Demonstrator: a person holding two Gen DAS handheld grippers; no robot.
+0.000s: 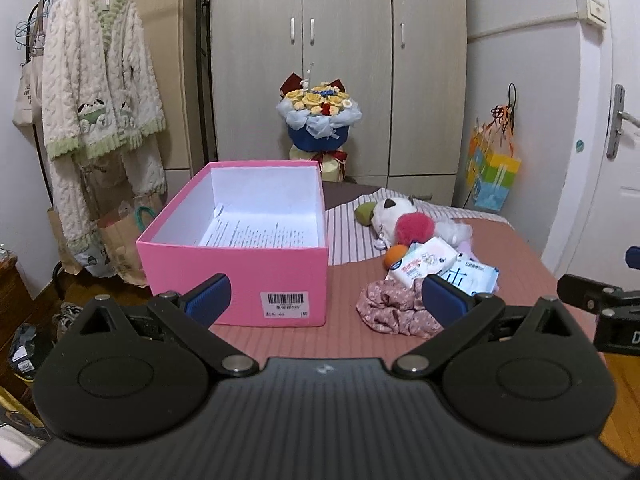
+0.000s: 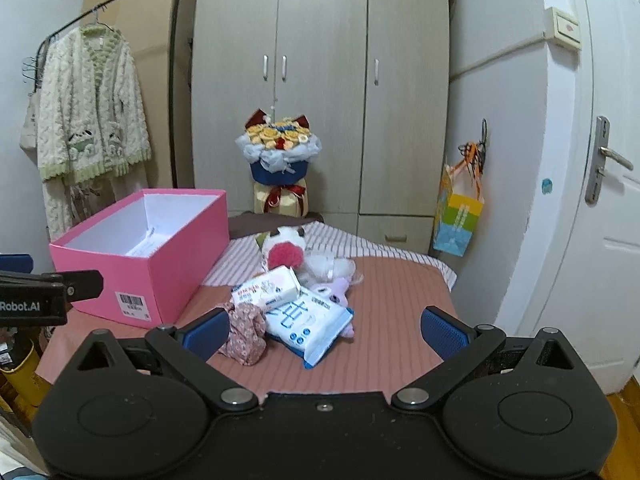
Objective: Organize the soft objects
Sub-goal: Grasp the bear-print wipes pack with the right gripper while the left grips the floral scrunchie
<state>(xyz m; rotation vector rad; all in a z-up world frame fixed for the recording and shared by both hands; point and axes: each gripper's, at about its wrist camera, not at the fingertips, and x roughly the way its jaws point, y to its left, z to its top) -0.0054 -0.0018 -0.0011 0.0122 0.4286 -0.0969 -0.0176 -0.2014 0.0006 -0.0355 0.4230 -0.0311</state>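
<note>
Item: pink shoebox (image 1: 236,268), lid off, at the bed's (image 2: 392,344) left edge, long axis running from the near edge toward the wardrobe (image 1: 340,60); only printed paper (image 1: 256,232) lies inside.

Item: soft heap, middle of the bed, just right of the box. Floral fabric (image 2: 246,334) nearest you; blue wipes pack (image 2: 308,326) beside it, long axis slanting from near edge toward the box; white tissue pack (image 2: 268,288) behind; panda plush (image 2: 286,242) and pink pom-pom (image 2: 282,256) farthest back, touching.

Your left tool (image 1: 326,300): released, jaws spread, holding nothing, facing the box's barcode end. Your right tool (image 2: 324,332): likewise spread and empty, over the heap.

Risks (judged):
- Packs overlap; pinching one corner may drag a neighbour off the bed.
- The fabric is limp and may snag.
- The box sits at the edge; a nudge could tip it.
</note>
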